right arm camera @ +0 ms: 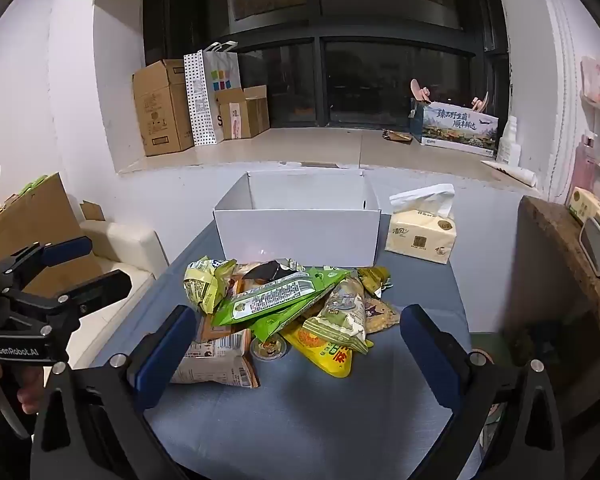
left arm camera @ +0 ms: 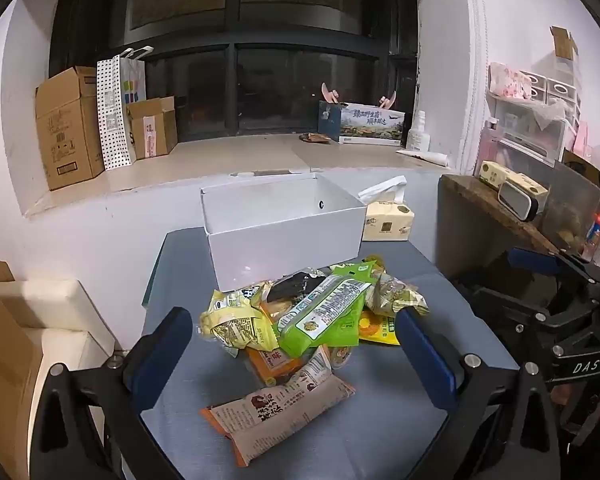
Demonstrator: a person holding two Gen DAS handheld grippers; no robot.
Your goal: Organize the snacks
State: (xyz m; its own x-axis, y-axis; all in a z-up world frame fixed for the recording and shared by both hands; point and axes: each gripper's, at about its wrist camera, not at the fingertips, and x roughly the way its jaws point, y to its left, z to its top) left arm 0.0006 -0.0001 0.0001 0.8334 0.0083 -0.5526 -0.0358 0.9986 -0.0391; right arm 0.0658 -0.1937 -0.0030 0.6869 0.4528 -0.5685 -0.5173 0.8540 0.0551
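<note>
A pile of snack packets [left arm camera: 320, 312] lies on the grey table [left arm camera: 380, 440], in front of an open white box [left arm camera: 284, 236] that looks empty. A tan packet [left arm camera: 276, 412] lies nearest me. My left gripper [left arm camera: 296, 344] is open and empty, its jaws wide apart on either side of the pile. In the right wrist view the pile [right arm camera: 292, 308] and the white box [right arm camera: 300, 228] show again. My right gripper [right arm camera: 300, 344] is open and empty, just short of the pile. The left gripper [right arm camera: 88, 264] also shows at the left of that view.
A tissue pack [right arm camera: 420, 232] stands right of the box. Cardboard boxes [left arm camera: 68, 128] and a paper bag sit on the window ledge at the back left, a printed carton [right arm camera: 456, 128] at the back right. A wooden shelf [left arm camera: 500, 212] with clutter stands to the right.
</note>
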